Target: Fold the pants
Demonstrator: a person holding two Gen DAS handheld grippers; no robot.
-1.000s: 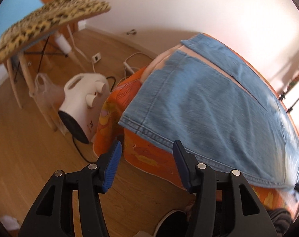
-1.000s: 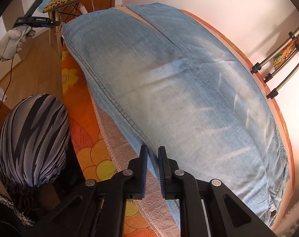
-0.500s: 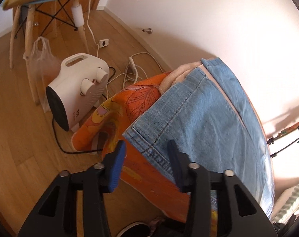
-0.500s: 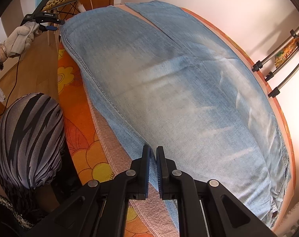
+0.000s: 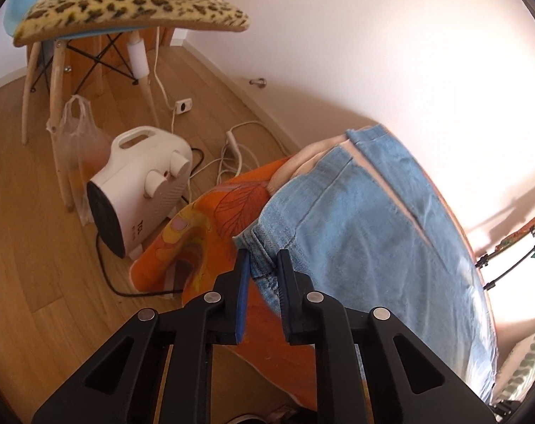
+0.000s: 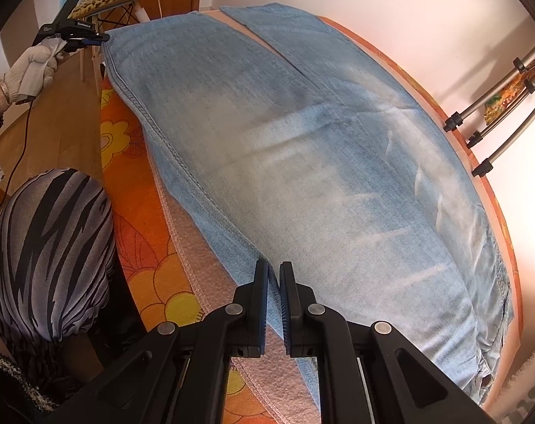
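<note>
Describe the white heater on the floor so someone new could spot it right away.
On the wooden floor, beside the bed's orange flowered cover, stands the fan heater, below the leopard-print chair. It alone is a white box with a carry handle, two round knobs and a dark grille.

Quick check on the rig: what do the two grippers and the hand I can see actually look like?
Both the left gripper and right gripper are black plastic, with triangular cut-outs, silver rivets and blue finger pads. The left hand wears a white knit glove above a dark knitted cuff; a thin dark cable hangs below it.
</note>
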